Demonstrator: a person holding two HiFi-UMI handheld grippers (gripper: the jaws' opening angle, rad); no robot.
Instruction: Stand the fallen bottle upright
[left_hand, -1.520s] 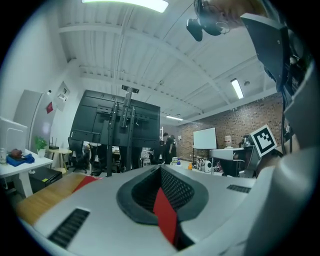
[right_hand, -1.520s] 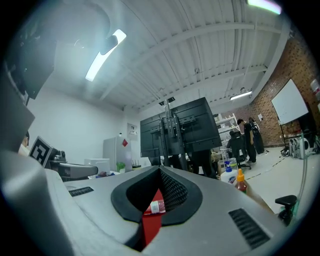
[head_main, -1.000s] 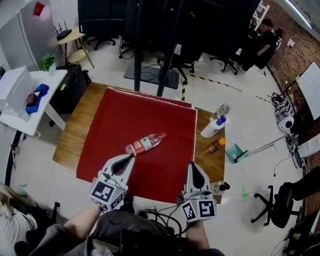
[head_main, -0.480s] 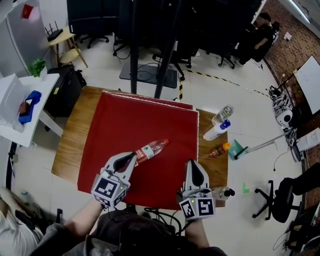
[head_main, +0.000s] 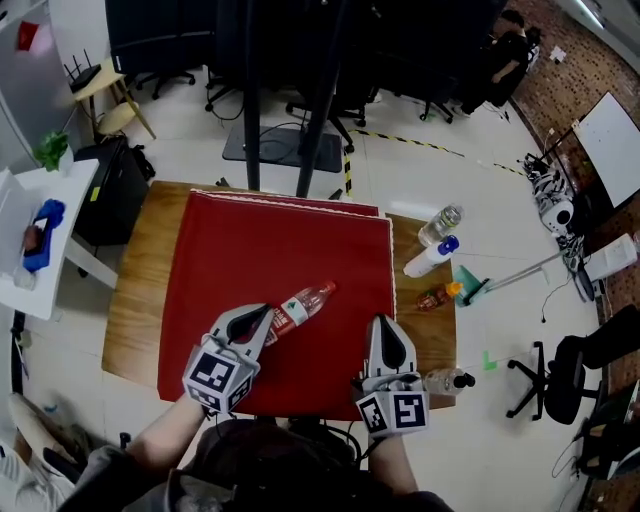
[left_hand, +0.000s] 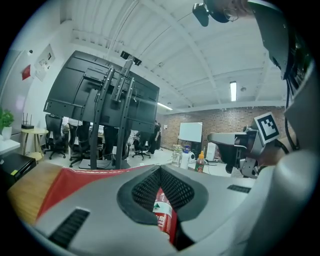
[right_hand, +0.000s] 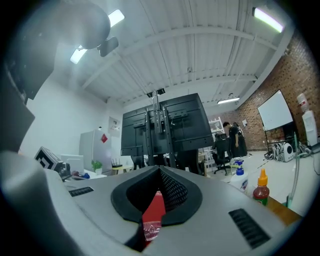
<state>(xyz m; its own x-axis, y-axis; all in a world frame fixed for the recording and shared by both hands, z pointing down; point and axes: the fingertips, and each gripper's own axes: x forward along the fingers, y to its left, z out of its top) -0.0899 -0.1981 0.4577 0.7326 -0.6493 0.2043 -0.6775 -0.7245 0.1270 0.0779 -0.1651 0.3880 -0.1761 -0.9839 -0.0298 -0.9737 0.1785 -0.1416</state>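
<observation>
Two hand-held grippers sit at the near edge of the surface (head_main: 140, 290), a wooden top largely covered by a red cloth (head_main: 290, 240).

Item 1: bottle (head_main: 302, 302); clear plastic with a red label; lying on its side on the red cloth, near its middle; cap end toward the far right, base end toward the left hand-held gripper (head_main: 262, 314).

Item 2: left hand-held gripper; I read its jaws as together, tips meeting, clamped on nothing; its tips lie at the base end of the bottle; in its own view I see the red label through the opening under the closed tips; I cannot tell whether the tips touch the bottle.

Item 3: right hand-held gripper (head_main: 386, 324); jaws likewise together, nothing gripped; mostly red cloth shows through its opening; it sits over the near right part of the cloth, apart from the bottle.

Item 4: three bottles standing on the bare wood along the right edge; a clear bottle (head_main: 440, 223), a white bottle with a blue cap (head_main: 429, 258), a sauce bottle with an orange cap (head_main: 436, 296).

Item 5: one small clear bottle with a dark top (head_main: 447, 380); at the near right corner, just beside the right hand-held gripper.
</observation>
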